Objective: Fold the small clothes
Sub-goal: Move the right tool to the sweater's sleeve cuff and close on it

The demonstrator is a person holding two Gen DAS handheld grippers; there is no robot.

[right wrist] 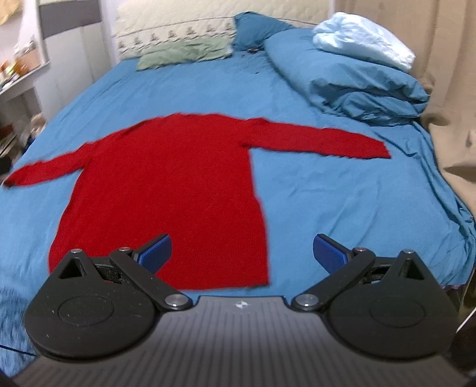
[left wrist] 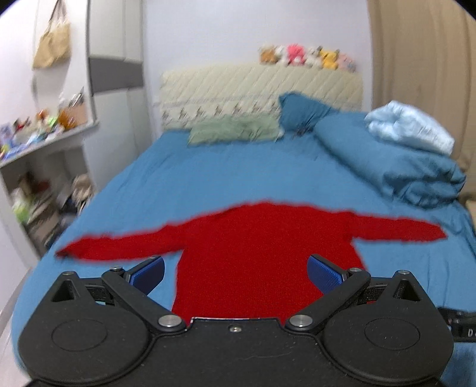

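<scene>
A red sweater (right wrist: 166, 190) lies flat on the blue sheet of a bed (right wrist: 342, 202), body toward the near edge and both sleeves stretched out to the left and right, its hem at the near side. The left gripper (left wrist: 236, 275) hovers over the near part of the sweater with its jaws spread wide and nothing between them; one blue pad (left wrist: 148, 275) sits over the sheet just left of the sweater's body, the other over the body's right edge. The right gripper (right wrist: 241, 253) also has its jaws wide apart and empty, placed above the sweater's near right corner, so that the left pad (right wrist: 156, 251) is over red cloth and the right pad over bare sheet. Farther up the bed, a bunched blue duvet (right wrist: 357, 80) is heaped on the right side with a pale blue folded blanket (right wrist: 363, 38) on top of it, well apart from the right sleeve. At the far end lie a green pillow (right wrist: 184, 52) and a darker blue pillow (right wrist: 255, 26) against a cream quilted headboard (left wrist: 261, 89), with a row of soft toys (left wrist: 306, 56) along its top. On the left stand cluttered shelves (left wrist: 41, 140), and a tan bag (left wrist: 53, 41) hangs on the wall. Beige curtains (left wrist: 422, 59) close off the right side.
</scene>
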